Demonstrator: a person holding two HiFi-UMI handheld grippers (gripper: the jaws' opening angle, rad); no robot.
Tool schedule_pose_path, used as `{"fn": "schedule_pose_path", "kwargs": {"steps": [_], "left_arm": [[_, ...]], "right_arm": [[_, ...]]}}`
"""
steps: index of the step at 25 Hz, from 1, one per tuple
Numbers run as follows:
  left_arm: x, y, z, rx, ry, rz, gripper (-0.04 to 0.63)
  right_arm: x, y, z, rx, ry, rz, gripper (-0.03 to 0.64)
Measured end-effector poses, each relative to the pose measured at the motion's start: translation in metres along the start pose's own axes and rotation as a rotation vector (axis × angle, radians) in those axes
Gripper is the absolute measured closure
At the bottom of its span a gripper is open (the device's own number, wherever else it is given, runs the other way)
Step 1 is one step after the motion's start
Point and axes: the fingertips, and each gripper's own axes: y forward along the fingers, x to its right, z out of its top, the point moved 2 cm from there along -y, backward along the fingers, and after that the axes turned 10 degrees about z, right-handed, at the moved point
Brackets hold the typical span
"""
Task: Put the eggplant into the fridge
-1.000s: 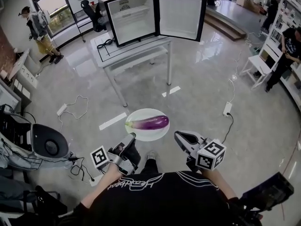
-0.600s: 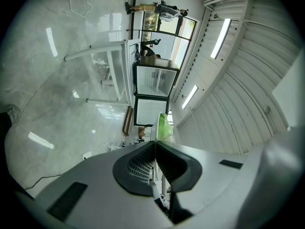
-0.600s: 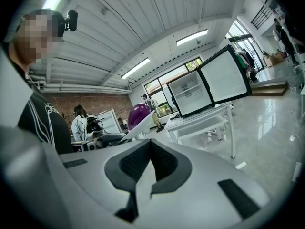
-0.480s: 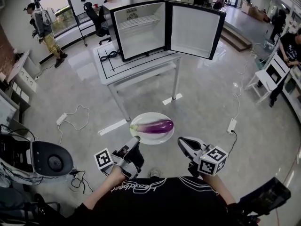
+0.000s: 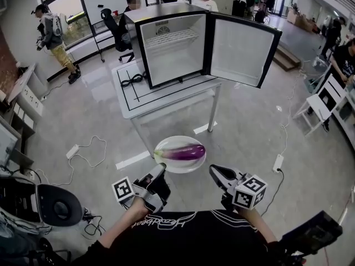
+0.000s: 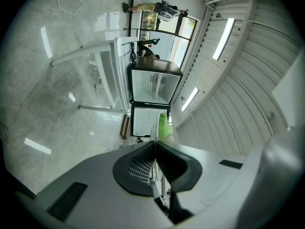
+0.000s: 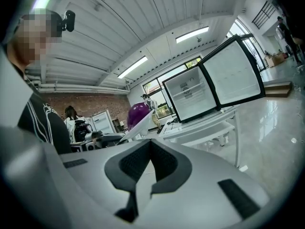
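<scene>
Left claw [image 5: 158, 169] and right claw [image 5: 213, 170] each pinch a side rim of the white plate [image 5: 172, 143] I carry, so the eggplant [image 5: 184, 152] lies crosswise between them, green stem nearer my left, and the open fridge [image 5: 172, 49] stands straight ahead, well beyond both tips.

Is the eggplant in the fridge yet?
No, the eggplant lies on the white plate, out in front of the open fridge.
</scene>
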Motion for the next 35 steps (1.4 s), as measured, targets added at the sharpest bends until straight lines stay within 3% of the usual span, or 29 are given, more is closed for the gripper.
{"fn": "schedule_pose_path", "kwargs": {"steps": [7,21,35], "left_arm": [[0.002,0.017,0.025,-0.011,0.005,-0.01,0.578],[-0.002,0.034,0.031,-0.01,-0.001,0.017,0.578],[0.005,0.13,0.07,0.046,-0.008,0.04,0.578]], "right_arm": [[0.015,0.014,0.008,0.012,-0.015,-0.023,0.611],[0.034,0.018,0.012,0.011,-0.008,-0.021,0.611],[0.133,0.048,0.056,-0.021,0.016,0.042,0.611]]}}
